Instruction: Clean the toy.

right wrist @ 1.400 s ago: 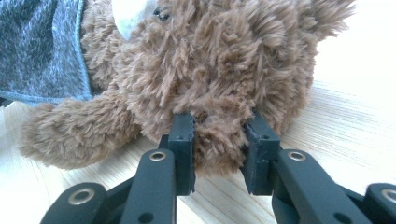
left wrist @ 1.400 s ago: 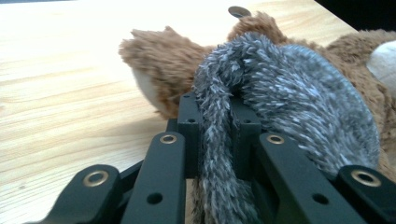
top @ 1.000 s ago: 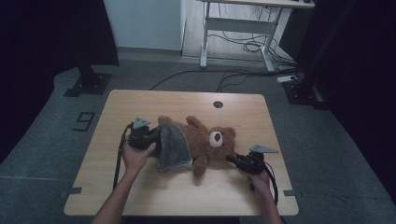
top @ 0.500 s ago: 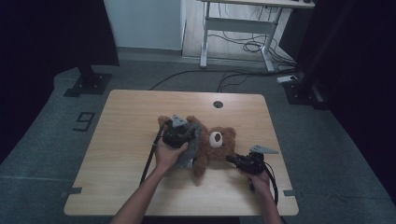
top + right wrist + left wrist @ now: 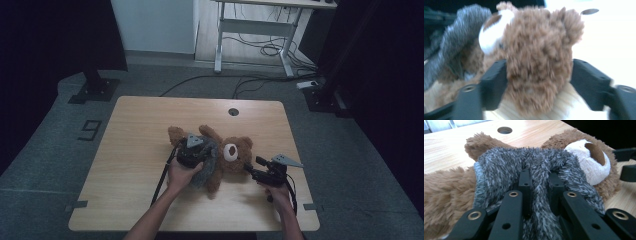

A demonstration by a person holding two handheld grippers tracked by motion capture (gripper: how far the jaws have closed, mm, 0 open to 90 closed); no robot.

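Brown teddy [image 5: 230, 160] mid-bench [image 5: 140, 130], free wood all round; left tool [image 5: 192, 152] pinching grey cloth [image 5: 534, 167] at 9 o'clock, right tool [image 5: 252, 170] at 3, just been spreading, its ear between.

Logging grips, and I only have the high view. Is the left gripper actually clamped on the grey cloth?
Observer: Yes. The left gripper view shows the left gripper shut on a pinched fold of the grey cloth, which lies over the teddy bear.
Operator: Right one holding the bear?
Observer: No. The right gripper has just been opening its jaws, which now stand open on either side of the bear's head.
Operator: Any cloth edge visible?
Observer: A stitched hem runs beside the left gripper's jaw.
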